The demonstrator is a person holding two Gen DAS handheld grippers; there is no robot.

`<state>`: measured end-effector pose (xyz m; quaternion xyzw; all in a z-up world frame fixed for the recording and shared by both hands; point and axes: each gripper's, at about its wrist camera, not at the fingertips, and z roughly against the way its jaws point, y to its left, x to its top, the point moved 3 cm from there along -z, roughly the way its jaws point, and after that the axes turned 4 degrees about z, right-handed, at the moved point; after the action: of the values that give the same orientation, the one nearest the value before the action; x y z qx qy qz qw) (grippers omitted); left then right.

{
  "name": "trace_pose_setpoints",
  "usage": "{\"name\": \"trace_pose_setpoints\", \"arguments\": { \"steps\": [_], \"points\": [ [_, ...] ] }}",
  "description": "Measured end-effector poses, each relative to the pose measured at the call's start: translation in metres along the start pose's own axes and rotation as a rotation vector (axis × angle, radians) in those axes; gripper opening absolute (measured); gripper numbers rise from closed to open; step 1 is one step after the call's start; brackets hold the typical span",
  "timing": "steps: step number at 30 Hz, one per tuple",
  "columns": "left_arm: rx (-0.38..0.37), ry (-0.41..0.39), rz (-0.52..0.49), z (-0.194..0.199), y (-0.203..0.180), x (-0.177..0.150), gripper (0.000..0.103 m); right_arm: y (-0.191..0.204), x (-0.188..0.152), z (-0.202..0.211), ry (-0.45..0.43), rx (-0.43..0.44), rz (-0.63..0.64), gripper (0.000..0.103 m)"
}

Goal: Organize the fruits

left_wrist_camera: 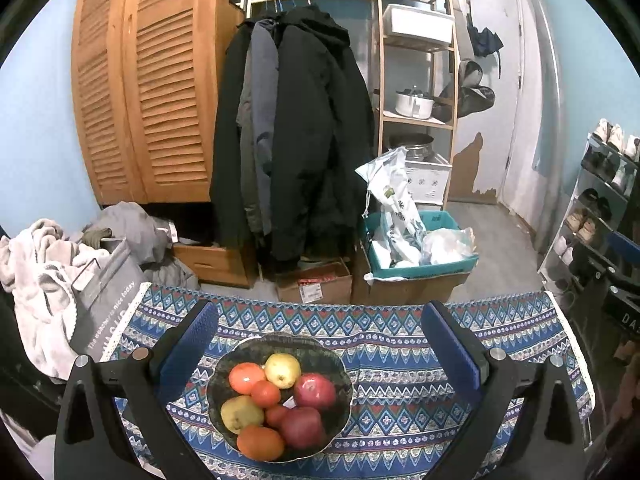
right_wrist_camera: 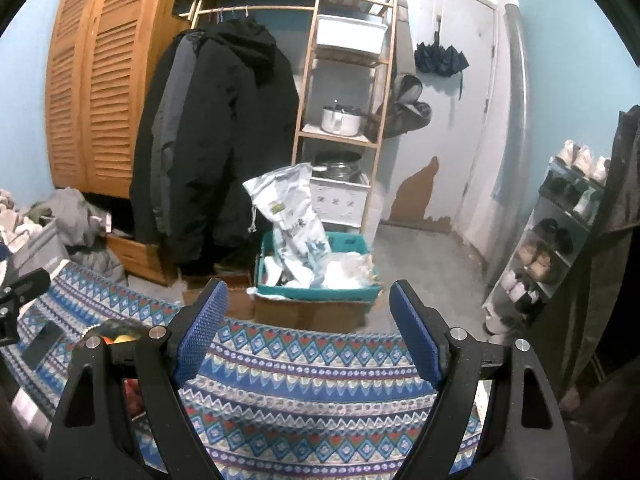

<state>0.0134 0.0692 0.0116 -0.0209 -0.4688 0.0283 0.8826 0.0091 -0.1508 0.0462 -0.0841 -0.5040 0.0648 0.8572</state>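
All fruit (left_wrist_camera: 276,404) sits heaped in one bowl (left_wrist_camera: 340,368) on the cloth-covered counter (left_wrist_camera: 400,380): oranges, yellow pears, red apples, touching. None loose on the cloth in view. Left tool (left_wrist_camera: 316,344) hangs above the bowl, jaws wide apart, empty, lined up to drop on a piece. Right tool (right_wrist_camera: 308,328) over bare cloth right of the bowl, jaws spread, empty. Fits either a sorted-in finish or a pile awaiting sorting out.
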Motion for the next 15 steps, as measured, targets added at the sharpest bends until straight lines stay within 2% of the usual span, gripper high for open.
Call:
{"name": "trace_pose_setpoints", "arguments": {
  "steps": [15],
  "points": [
    [-0.007, 0.002, -0.021, -0.001, -0.012, 0.000, 0.102, -0.010, -0.006, -0.005, 0.022, 0.024, -0.034, 0.082]
  ]
}}
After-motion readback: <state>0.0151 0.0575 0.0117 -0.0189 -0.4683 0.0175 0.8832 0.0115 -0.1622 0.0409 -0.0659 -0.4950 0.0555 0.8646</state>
